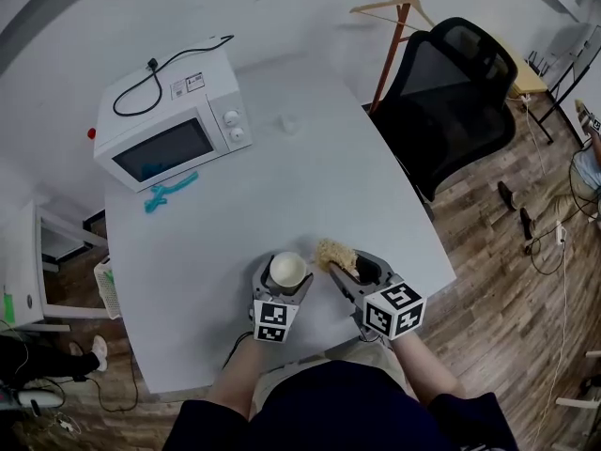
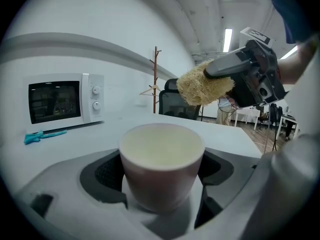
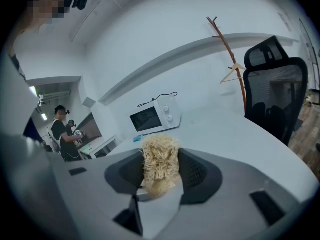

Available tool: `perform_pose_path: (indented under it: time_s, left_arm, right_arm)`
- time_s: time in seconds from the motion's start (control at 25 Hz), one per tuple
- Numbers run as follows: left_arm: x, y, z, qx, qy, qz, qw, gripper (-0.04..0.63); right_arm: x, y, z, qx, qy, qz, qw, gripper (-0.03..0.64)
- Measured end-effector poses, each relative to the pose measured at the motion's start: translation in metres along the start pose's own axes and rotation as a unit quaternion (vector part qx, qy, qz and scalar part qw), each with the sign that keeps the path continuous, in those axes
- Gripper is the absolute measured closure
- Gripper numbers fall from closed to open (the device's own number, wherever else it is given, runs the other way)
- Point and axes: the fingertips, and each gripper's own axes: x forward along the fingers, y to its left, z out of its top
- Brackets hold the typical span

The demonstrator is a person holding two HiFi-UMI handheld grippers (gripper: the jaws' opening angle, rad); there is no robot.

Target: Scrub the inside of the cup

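Loofah (image 1: 333, 252) clamped in my right jaws hangs just beside the cup (image 1: 287, 269) my left jaws grip upright, mouth open for scrubbing.

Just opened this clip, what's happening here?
A person at a white table works with tongs in each hand. The left tongs clamp an upright cup. The right tongs pinch a straw-coloured fibrous scrubber, held just off the cup's rim and not yet inside it.
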Motion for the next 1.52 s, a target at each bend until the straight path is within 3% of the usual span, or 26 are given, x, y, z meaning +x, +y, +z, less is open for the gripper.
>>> perform_pose_path:
  time_s: [0.12, 0.32, 0.72, 0.92, 0.96, 1.08, 1.12, 1.28, 1.52]
  left_arm:
    - [0.000, 0.000, -0.002, -0.007, 0.009, -0.003, 0.9999, 0.155]
    - [-0.007, 0.000, -0.003, -0.051, 0.011, -0.015, 0.9985, 0.152]
    - [-0.060, 0.006, 0.004, -0.049, 0.012, -0.011, 0.9986, 0.153]
    - [-0.101, -0.010, 0.013, -0.038, 0.010, -0.035, 0.9986, 0.168]
    - [-0.110, -0.011, 0.015, -0.034, 0.007, -0.034, 0.9988, 0.201]
    - [-0.136, -0.007, 0.017, -0.032, -0.006, -0.005, 0.9994, 0.463]
    - [-0.145, -0.005, 0.018, -0.035, -0.010, 0.004, 0.9993, 0.503]
    - [-0.177, -0.003, 0.019, -0.047, -0.021, 0.011, 0.9986, 0.575]
    - [-0.207, -0.002, 0.013, -0.056, -0.022, 0.006, 0.9982, 0.578]
  right_arm:
    - [0.004, 0.003, 0.002, 0.001, 0.003, 0.005, 1.000, 0.439]
    - [0.005, 0.015, 0.003, -0.007, 0.009, 0.013, 1.000, 0.439]
    - [-0.007, 0.052, -0.008, -0.008, -0.006, -0.005, 1.000, 0.439]
    - [-0.024, 0.081, -0.021, -0.005, -0.017, -0.015, 1.000, 0.439]
    - [-0.027, 0.087, -0.024, -0.005, -0.019, -0.016, 1.000, 0.439]
    - [-0.034, 0.104, -0.032, -0.006, -0.023, -0.020, 1.000, 0.439]
    - [-0.036, 0.110, -0.035, -0.007, -0.025, -0.021, 0.999, 0.439]
    - [-0.044, 0.132, -0.043, -0.007, -0.033, -0.026, 0.999, 0.439]
    - [-0.048, 0.159, -0.057, -0.009, -0.040, -0.027, 0.999, 0.439]
